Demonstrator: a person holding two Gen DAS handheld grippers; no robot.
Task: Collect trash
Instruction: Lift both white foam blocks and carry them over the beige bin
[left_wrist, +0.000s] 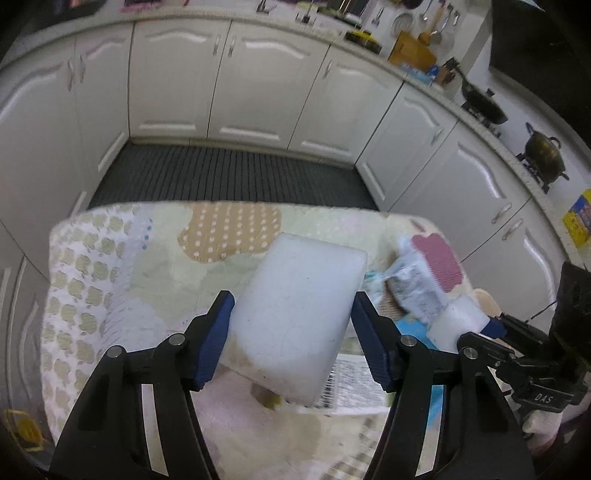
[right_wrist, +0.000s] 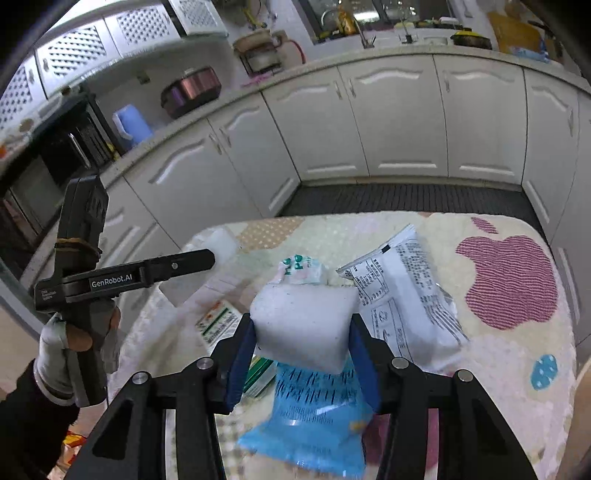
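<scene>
My left gripper (left_wrist: 291, 314) is shut on a large white foam block (left_wrist: 299, 317) and holds it above the patterned tablecloth (left_wrist: 110, 280). My right gripper (right_wrist: 303, 332) is shut on a smaller white foam block (right_wrist: 304, 328), held over a blue snack wrapper (right_wrist: 314, 417). A white printed wrapper (right_wrist: 402, 302) lies just right of it, a green-white wrapper (right_wrist: 301, 267) behind it, and a green packet (right_wrist: 221, 321) to the left. The left gripper also shows in the right wrist view (right_wrist: 207, 258), with its foam block (right_wrist: 218, 245). The right gripper shows at the right of the left wrist view (left_wrist: 491, 328).
The cloth-covered table (right_wrist: 517, 354) stands in a kitchen with white cabinets (left_wrist: 258, 92) around it and a dark ribbed floor mat (left_wrist: 229, 177) beyond. Pots (left_wrist: 543, 151) sit on the counter at right. Orange litter (right_wrist: 70, 443) lies on the floor at left.
</scene>
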